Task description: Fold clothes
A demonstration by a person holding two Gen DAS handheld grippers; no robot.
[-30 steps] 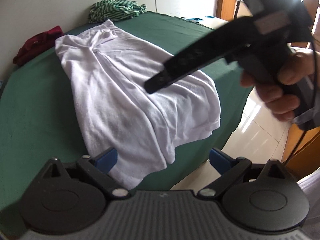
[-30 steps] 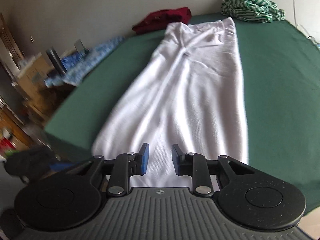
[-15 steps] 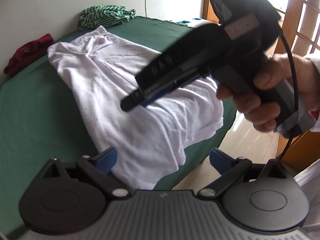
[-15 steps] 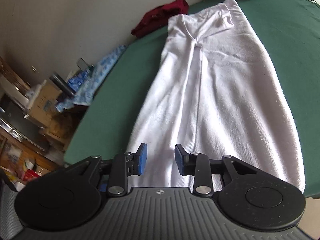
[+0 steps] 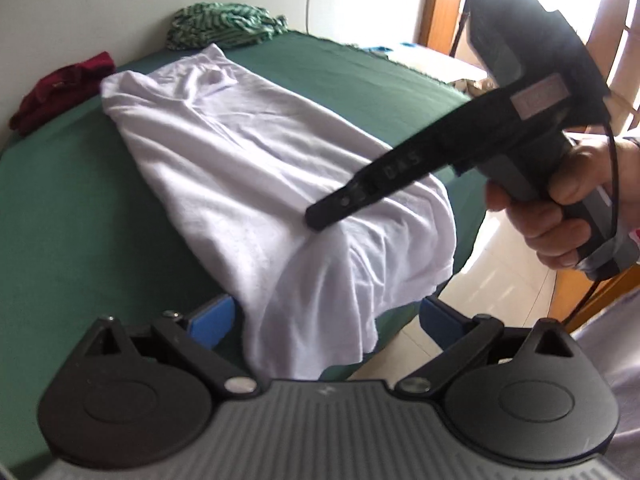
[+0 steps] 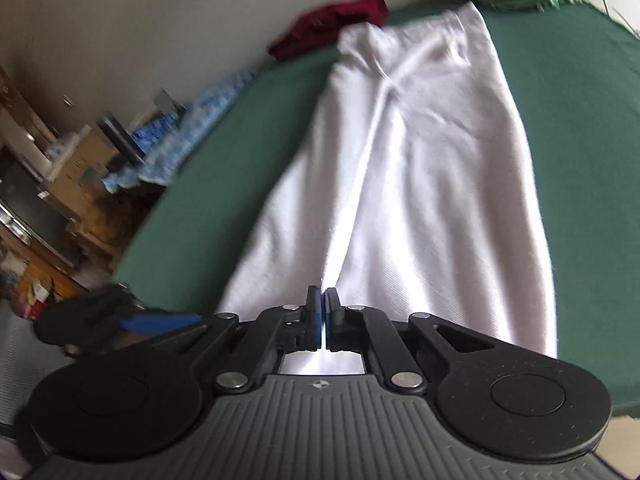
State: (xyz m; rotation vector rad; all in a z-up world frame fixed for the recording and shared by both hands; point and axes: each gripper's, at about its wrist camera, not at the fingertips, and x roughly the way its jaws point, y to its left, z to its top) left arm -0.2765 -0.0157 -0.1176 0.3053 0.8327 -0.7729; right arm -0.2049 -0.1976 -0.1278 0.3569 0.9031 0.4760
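While the right gripper (image 6: 323, 312) pinches the near hem of the soft white cotton shirt (image 5: 256, 184), the left gripper (image 5: 326, 318) waits wide apart. Lying long on the green cloth table (image 5: 60, 220), the shirt looks light and floppy. Farther hem corners seem good to grab.

Green-covered table (image 5: 60, 216) bears white (image 5: 248, 168), maroon (image 5: 60, 88), striped garments (image 5: 224, 28).

White shirt (image 5: 256, 184) lies lengthwise on green table, hem overhanging the edge
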